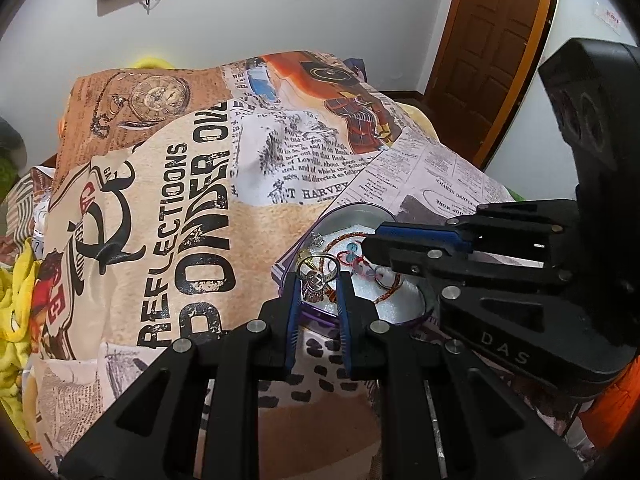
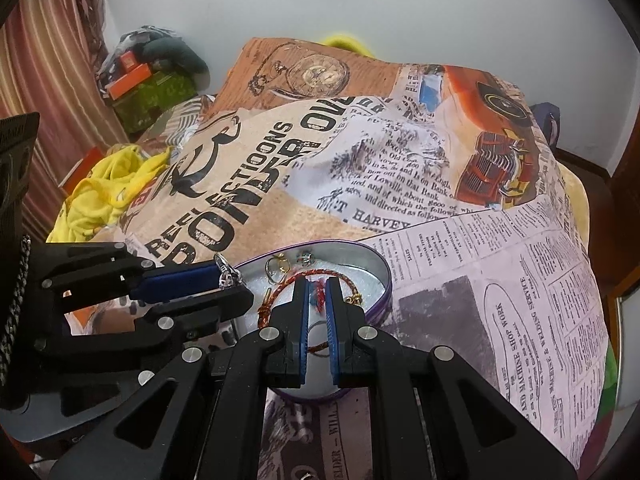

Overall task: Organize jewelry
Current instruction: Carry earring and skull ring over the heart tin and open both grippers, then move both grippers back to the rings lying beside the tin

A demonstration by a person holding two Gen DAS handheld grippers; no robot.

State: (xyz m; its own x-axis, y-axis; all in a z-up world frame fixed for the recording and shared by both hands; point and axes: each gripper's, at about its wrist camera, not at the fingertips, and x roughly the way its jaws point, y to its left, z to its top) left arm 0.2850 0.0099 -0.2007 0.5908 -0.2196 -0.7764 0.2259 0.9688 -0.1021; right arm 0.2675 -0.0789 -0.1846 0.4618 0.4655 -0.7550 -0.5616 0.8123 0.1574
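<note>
Newsprint bedspread carries round tin; left gripper pinches ring over its near-left rim; right gripper, nearly closed, nips red thread inside.

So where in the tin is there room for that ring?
Bare foam lies between the braided bracelet and the tin's far wall. The middle is crowded: red thread, bracelet, right gripper. The gold rings fill the far left edge.
</note>
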